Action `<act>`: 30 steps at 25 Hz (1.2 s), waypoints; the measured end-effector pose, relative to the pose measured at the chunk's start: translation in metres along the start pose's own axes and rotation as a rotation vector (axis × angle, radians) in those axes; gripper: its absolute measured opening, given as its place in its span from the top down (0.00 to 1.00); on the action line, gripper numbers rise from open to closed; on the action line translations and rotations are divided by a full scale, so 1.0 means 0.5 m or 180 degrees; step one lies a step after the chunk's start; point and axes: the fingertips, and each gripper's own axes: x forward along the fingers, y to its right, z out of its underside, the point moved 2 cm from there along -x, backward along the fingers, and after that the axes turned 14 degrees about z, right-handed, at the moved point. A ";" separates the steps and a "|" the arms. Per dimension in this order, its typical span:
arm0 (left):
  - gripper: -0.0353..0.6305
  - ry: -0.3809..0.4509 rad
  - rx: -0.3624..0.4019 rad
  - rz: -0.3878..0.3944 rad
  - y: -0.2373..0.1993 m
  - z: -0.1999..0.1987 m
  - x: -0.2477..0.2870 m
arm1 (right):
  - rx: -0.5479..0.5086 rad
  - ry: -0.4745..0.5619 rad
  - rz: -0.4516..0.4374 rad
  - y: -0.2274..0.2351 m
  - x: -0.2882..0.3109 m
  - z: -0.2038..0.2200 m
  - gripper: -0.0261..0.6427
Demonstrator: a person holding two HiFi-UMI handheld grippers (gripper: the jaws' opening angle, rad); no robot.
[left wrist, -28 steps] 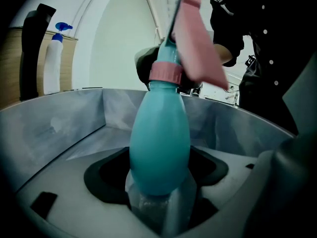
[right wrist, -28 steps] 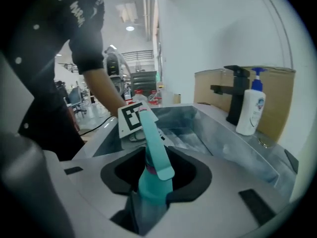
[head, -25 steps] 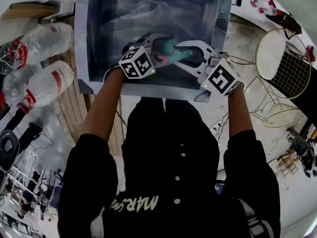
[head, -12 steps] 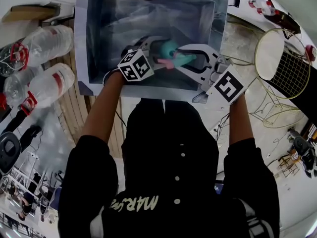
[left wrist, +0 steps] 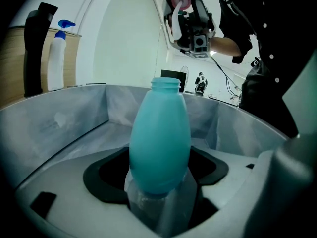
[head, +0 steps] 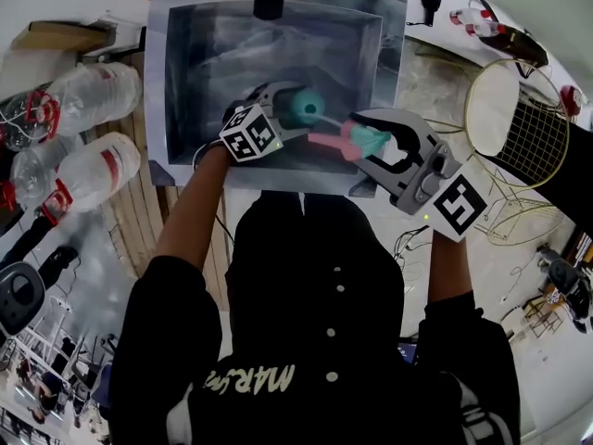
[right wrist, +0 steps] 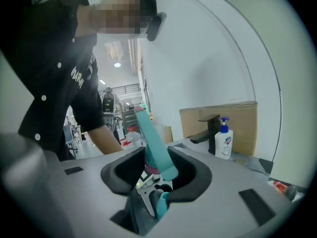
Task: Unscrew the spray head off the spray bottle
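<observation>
Spray head [head: 371, 139] is now off the bottle [head: 301, 108]. A second ago it sat on the neck; half a second ago it was just parting. Right gripper [head: 361, 151], clamped on the head, has risen and swung out rightward (marker cube [head: 460, 207] rolled over with it). Bottle neck [left wrist: 165, 83] now stands bare and open.

Cool, even indoor light, with one distant ceiling lamp [right wrist: 117, 64] glaring; the wide-angle views curve, darken at the corners and blur close up.
</observation>
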 end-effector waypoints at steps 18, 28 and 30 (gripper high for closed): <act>0.37 0.0157 -0.0104 -0.0457 0.017 -0.061 -0.096 | 0.0377 0.0104 0.1099 0.081 -0.113 -0.001 0.73; 0.91 0.0995 -0.0051 -0.1910 0.096 -0.233 -0.382 | 0.0298 0.0230 0.1478 0.074 -0.157 -0.045 0.73; 0.91 0.1261 -0.0101 -0.2044 0.120 -0.265 -0.431 | 0.0260 0.0289 0.1541 0.075 -0.164 -0.064 0.73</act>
